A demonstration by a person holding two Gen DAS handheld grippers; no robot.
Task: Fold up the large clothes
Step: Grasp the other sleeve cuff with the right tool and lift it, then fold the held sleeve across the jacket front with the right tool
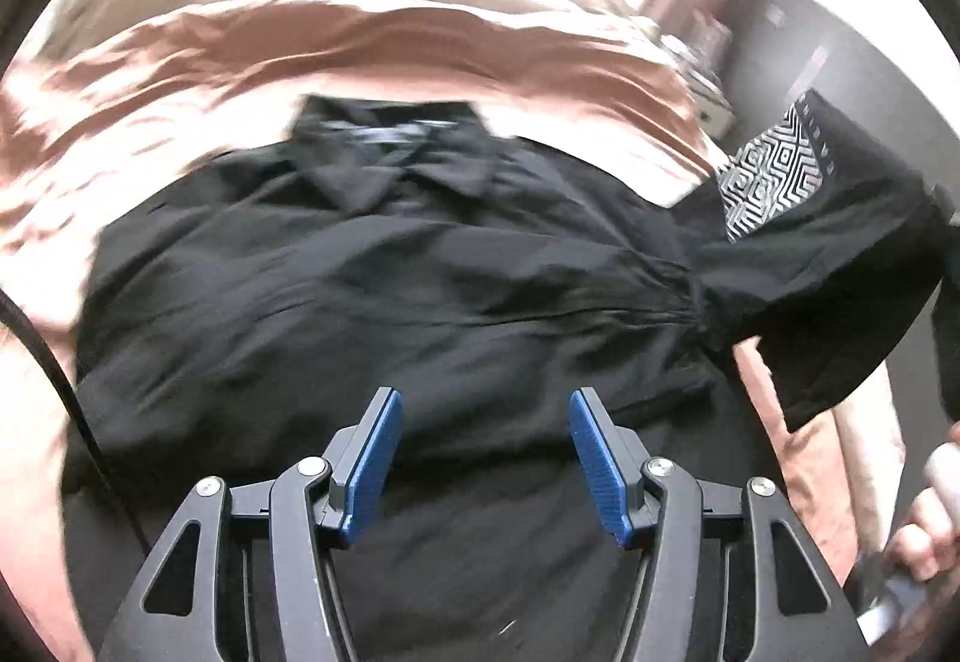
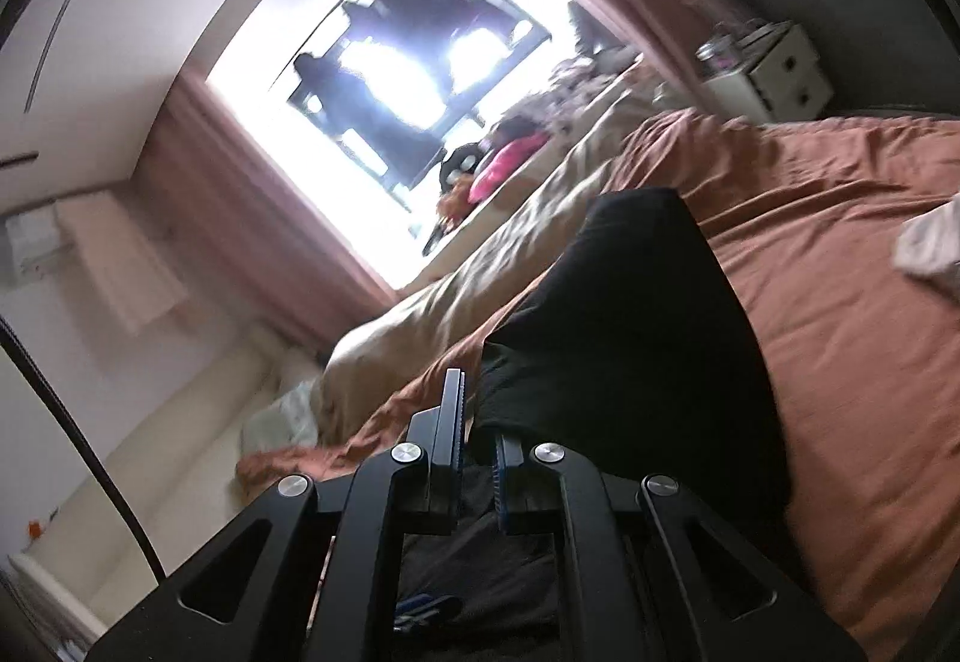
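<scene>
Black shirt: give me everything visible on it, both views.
The shirt is black, a thin woven-looking fabric, with a pointed collar at the far end and a label inside it. It lies wrinkled, partly flat on the rust-brown bedsheet. Its right sleeve is lifted off the bed and carries a black-and-white geometric patch. The right gripper is shut on black cloth. The left gripper hovers open above the lower body of the shirt.

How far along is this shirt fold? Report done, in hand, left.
Done: black shirt lies spread on the bed, collar away. In hand: right gripper pinches black fabric, the sleeve lifted; left gripper hovers open. Left: no fold shows yet.
</scene>
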